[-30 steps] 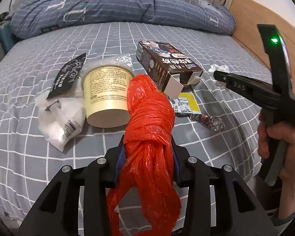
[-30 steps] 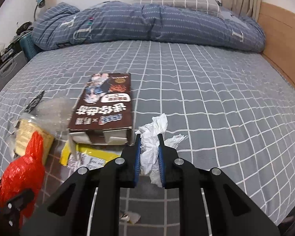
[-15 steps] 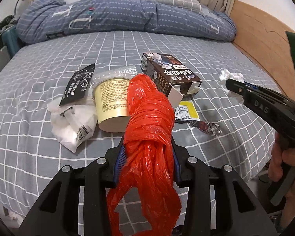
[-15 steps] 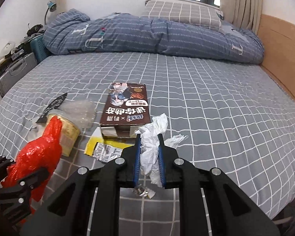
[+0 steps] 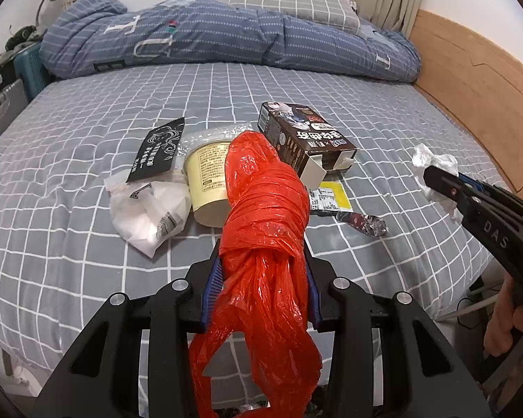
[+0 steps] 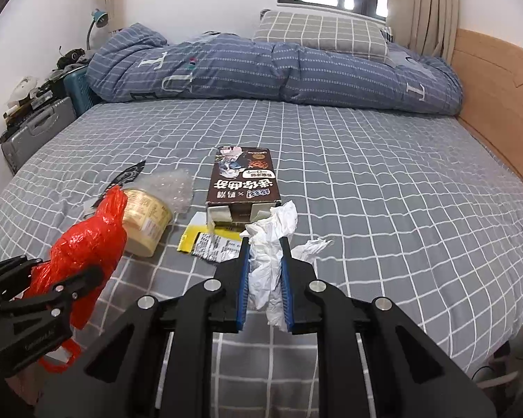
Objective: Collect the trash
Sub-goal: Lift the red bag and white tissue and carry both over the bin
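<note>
**Both grippers loaded above a bed strewn with litter**

In the left wrist view the left gripper (image 5: 263, 271) fills the lower middle of the frame, its blue-padded fingers clamped on a crinkled red plastic bag (image 5: 266, 216) that stands up knotted above the fingers and hangs loose below them. At the right edge of the same frame the right gripper (image 5: 436, 183) reaches in from the lower right, pinching a crumpled white tissue (image 5: 432, 162) at its tip.

In the right wrist view that gripper sits at lower centre, its jaws narrowed on the tissue, which bulges above and below the pads, held above the bed.

The rest of the litter lies in the middle of the grey bed sheet with a white grid (image 5: 87, 104). A dark brown cardboard box with an open flap (image 5: 305, 139) is at centre, and a pale yellow paper cup lying on its side (image 5: 209, 181) is to its left, partly behind the red bag. Left of the cup are a white plastic wrapper (image 5: 150, 209) and a flat black sachet (image 5: 157, 149). A yellow printed wrapper (image 5: 329, 196) lies just below the box, with a crumpled silver foil piece (image 5: 364, 223) to its lower right. A clear bubble-wrap scrap (image 6: 172, 188) lies behind the cup. A rolled blue striped duvet (image 5: 226, 41) spans the top of the frame.
</note>
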Motion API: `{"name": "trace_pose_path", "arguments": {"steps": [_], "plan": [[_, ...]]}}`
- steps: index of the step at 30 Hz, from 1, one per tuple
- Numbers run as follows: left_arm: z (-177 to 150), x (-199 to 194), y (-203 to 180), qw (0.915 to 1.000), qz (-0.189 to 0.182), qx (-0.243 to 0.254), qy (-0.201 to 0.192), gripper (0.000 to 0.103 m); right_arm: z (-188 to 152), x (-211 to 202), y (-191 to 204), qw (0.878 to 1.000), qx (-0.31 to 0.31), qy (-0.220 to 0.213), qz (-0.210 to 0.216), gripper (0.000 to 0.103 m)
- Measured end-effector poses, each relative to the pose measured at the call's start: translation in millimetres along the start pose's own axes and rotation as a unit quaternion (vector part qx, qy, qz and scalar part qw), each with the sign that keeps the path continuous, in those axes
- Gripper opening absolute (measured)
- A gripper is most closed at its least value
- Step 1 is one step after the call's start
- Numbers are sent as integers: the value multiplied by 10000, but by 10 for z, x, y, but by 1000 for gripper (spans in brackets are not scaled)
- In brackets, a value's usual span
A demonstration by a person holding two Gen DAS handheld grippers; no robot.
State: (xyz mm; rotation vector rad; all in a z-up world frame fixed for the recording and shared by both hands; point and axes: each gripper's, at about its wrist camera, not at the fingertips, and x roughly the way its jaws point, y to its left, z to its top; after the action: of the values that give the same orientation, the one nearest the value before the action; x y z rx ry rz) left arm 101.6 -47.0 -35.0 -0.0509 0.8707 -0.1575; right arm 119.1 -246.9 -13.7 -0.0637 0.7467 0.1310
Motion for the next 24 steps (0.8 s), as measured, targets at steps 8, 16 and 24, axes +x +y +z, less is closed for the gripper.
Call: {"name": "trace_pose_path", "arguments": {"steps": [8,16,24], "plan": [[-113,-135,-6,10000,29,29,-40,38,-128,-209,145,9999,-60,-20,114,15],[-301,-275,-6,10000,14,29,-59,38,-277,-337,298,9997,-122,30,218,15],[-436,-386,17,10000,14,-42,-38,38,-411,-471,410,9995,-94,66,294,15]]}}
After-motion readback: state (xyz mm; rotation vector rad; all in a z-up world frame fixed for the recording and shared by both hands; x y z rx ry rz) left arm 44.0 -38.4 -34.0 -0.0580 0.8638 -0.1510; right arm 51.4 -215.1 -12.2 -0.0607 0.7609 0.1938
